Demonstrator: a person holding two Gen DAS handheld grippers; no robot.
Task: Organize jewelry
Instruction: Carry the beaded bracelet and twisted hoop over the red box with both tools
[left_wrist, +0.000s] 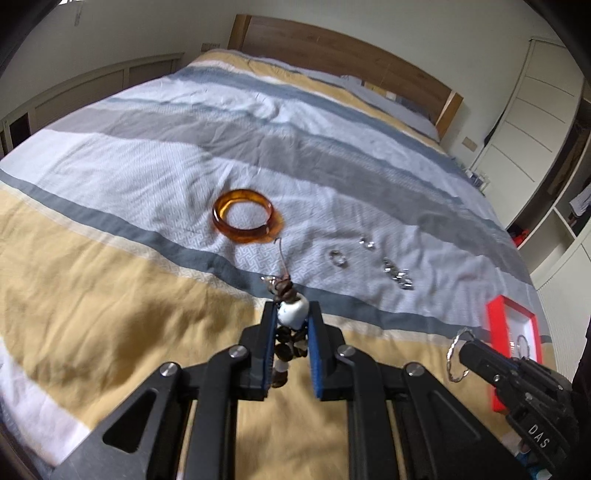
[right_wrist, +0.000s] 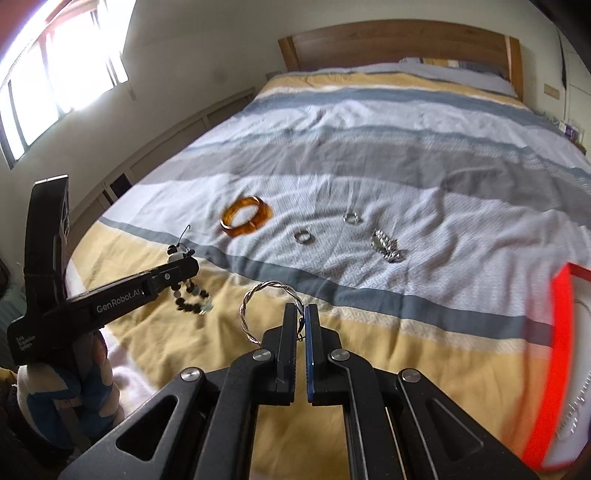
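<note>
From the left wrist, the left tool (left_wrist: 291, 314) is closed on a beaded bracelet (left_wrist: 290, 332), its blue pads pinching a white bead while darker beads dangle between the jaws and a cord end sticks up, so the piece hangs clear of the bed (left_wrist: 110, 277). Farther off on the striped cover lie an amber bangle (left_wrist: 243, 218), then to its right a small ring (left_wrist: 338, 257), a second small silver piece (left_wrist: 366, 243) and a silver chain piece (left_wrist: 398, 277). At the near right sits a red box (left_wrist: 493, 332), probably where the jewelry is meant to go. The right tool (left_wrist: 463, 350) enters there, carrying a twisted silver bangle (left_wrist: 456, 356).

From the right wrist, the right tool (right_wrist: 303, 314) has its jaws fully together on the thin rim of the twisted silver bangle (right_wrist: 271, 312), which stands out to the left. The left tool (right_wrist: 181, 264) holds its bracelet (right_wrist: 192, 295) at the left. The box (right_wrist: 561, 350) blurs at the near right edge.
</note>
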